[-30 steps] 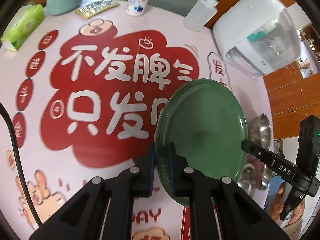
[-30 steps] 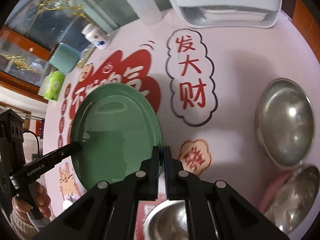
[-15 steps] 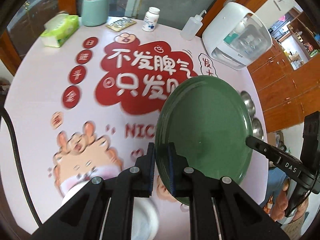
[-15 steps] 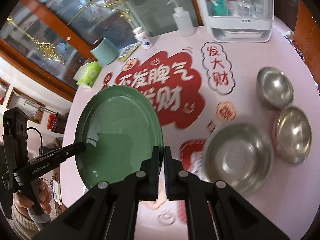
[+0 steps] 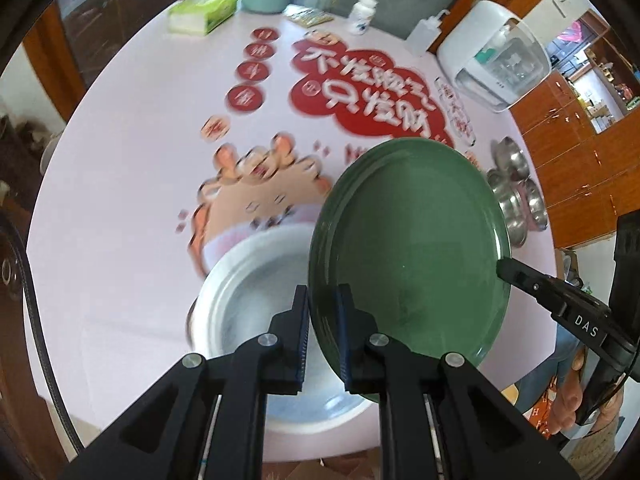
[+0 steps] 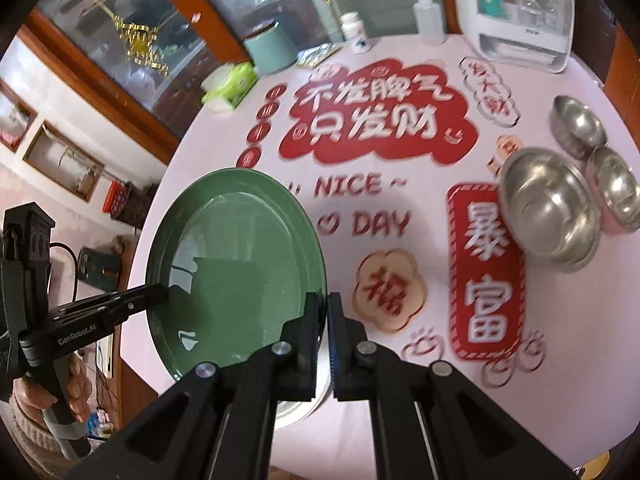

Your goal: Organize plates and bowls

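**Left wrist view: green plate held from both sides**

Round green ceramic plate [image 5: 408,248], carried above the pink printed table [image 5: 132,152], is clamped at opposite rims by the left gripper [image 5: 322,336] and right gripper [image 6: 323,340]. A white plate [image 5: 256,304] lies beneath at the table's near edge. Three steel bowls [image 6: 548,208] cluster at the right edge.

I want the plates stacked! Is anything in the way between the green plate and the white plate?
Nothing visible. The round green plate, held by both grippers, hangs above the round white plate, whose visible surface looks bare.
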Demonstrator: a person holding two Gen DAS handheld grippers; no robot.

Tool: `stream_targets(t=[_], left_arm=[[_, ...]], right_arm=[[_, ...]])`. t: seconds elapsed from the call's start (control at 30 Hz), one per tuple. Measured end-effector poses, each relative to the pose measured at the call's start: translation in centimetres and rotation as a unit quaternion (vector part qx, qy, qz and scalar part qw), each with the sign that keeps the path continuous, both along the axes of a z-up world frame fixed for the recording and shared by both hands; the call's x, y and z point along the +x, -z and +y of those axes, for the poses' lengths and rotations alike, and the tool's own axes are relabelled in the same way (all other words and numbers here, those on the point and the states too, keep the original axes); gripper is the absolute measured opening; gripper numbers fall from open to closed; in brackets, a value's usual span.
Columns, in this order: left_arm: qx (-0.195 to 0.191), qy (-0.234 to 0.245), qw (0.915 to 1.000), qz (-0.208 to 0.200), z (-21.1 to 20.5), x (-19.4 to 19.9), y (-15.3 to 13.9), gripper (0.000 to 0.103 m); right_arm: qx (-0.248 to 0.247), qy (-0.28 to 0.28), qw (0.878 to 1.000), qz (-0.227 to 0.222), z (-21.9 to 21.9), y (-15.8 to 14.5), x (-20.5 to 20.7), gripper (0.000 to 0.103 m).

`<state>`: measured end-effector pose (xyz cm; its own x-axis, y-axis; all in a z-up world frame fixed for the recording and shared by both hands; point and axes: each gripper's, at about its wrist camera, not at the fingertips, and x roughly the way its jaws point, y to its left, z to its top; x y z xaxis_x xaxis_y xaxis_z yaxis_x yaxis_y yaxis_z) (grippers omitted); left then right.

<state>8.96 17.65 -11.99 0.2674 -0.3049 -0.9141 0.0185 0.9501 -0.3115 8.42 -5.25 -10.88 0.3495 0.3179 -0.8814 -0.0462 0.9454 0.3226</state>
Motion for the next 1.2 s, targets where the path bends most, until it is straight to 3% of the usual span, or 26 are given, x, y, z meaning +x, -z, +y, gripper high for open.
stream_targets(t=[0.27,0.57,0.9,1.2], left_arm=[[0.004,-0.02,0.9994,0.026,3.3,-3.3,4.9,0.011],[0.006,-0.026,0.999,0.036,4.7,-4.0,9.2,0.011],[0.009,-0.022,0.9995,0.023,4.6,-3.7,9.5,0.01],[0.061,0.008,0.9979,0.019,3.8,-3.9,9.2,0.011]], right_arm=[[0.0,-0.011,0.999,0.037,3.1,5.0,-1.5,0.004],[-0.01,-0.015,0.997,0.073,4.7,9.3,-2.4,0.005],[-0.049,-0.031,0.996,0.063,5.6,9.4,-2.3,0.006],[-0.078,-0.051,0.994,0.054,6.4,9.4,-2.5,0.007]])
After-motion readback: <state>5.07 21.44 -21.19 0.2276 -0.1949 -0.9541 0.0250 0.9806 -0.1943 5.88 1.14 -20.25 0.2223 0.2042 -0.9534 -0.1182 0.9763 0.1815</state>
